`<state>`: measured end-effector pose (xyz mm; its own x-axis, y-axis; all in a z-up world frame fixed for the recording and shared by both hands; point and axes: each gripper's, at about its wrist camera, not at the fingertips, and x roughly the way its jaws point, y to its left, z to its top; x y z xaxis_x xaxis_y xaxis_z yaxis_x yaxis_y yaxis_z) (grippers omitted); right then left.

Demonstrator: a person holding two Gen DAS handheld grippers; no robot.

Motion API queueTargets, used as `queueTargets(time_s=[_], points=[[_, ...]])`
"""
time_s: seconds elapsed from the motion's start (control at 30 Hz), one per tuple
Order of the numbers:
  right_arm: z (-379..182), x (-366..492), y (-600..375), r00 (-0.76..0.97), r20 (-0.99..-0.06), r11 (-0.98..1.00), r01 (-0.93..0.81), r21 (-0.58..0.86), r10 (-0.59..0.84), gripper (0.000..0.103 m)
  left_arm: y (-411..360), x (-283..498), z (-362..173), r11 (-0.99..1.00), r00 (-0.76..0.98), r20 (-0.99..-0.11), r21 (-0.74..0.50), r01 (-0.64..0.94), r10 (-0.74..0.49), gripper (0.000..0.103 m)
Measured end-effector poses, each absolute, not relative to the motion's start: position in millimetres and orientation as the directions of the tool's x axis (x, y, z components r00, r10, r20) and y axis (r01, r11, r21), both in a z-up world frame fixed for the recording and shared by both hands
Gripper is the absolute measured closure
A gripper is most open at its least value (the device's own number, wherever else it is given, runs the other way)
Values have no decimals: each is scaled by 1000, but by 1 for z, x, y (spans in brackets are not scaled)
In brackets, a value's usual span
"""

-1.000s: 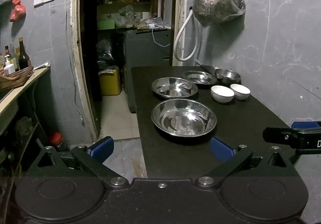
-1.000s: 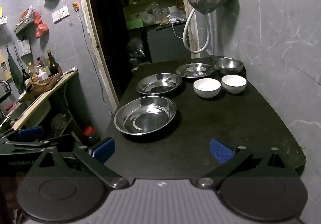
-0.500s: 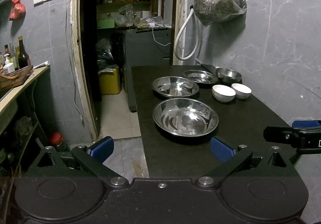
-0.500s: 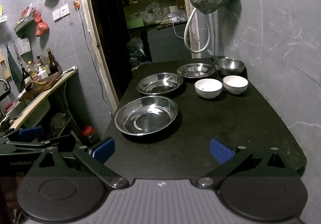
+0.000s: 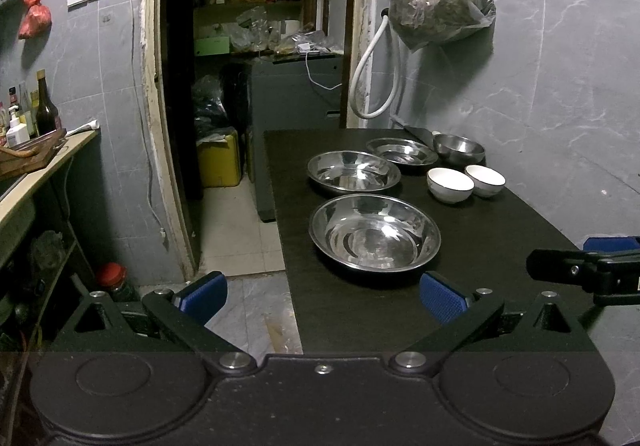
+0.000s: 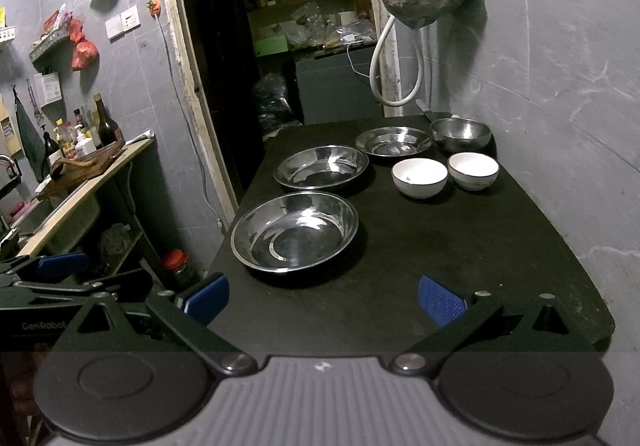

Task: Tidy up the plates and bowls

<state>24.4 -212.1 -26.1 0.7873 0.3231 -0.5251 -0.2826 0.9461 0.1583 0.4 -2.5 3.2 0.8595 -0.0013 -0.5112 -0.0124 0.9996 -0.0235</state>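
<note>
- Left wrist view shows me my left gripper (image 5: 322,296) with its blue pads spread wide and nothing between them, held over the near left edge of the black table (image 5: 500,230)
- Right gripper (image 6: 323,298) is likewise splayed and empty, above the table's near end
- Nearest me sits the large steel plate (image 6: 295,231); a second steel plate (image 6: 322,166) lies just behind it, and a smaller steel plate (image 6: 394,141) further back
- I see a steel bowl (image 6: 461,133) in the far right corner by the wall
- Two white bowls (image 6: 419,177) stand side by side in front of it, right of the plates
- None of the dishes are stacked
</note>
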Motion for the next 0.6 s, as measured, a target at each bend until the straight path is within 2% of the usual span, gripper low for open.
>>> queueTargets(time_s=[0.6], points=[[-29, 32, -201, 787, -528, 947, -284, 149, 319, 0, -1, 1, 2, 1000, 858, -514, -25, -12, -2, 1]])
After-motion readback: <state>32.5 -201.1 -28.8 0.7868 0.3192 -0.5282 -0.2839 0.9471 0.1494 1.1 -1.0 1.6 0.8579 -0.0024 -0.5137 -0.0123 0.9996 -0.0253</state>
